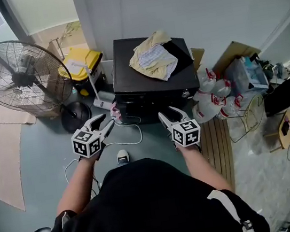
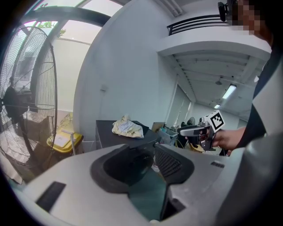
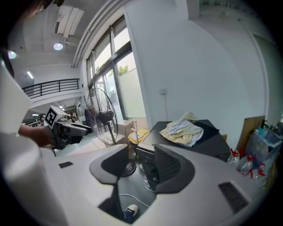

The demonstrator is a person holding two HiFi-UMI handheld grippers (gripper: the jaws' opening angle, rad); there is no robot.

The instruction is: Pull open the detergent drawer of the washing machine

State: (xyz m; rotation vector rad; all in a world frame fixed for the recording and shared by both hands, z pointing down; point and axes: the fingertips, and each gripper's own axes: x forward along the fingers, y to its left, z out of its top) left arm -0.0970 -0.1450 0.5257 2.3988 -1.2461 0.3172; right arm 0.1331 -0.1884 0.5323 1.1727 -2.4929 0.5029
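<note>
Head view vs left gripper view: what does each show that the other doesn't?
Head view only: the white cable on the floor, the person's shoe. Left gripper view only: the ceiling light, the railing up high. Both: the black washing machine with the cloth on top, the fan, the yellow bin, the left gripper with jaws apart and empty, the right gripper.
</note>
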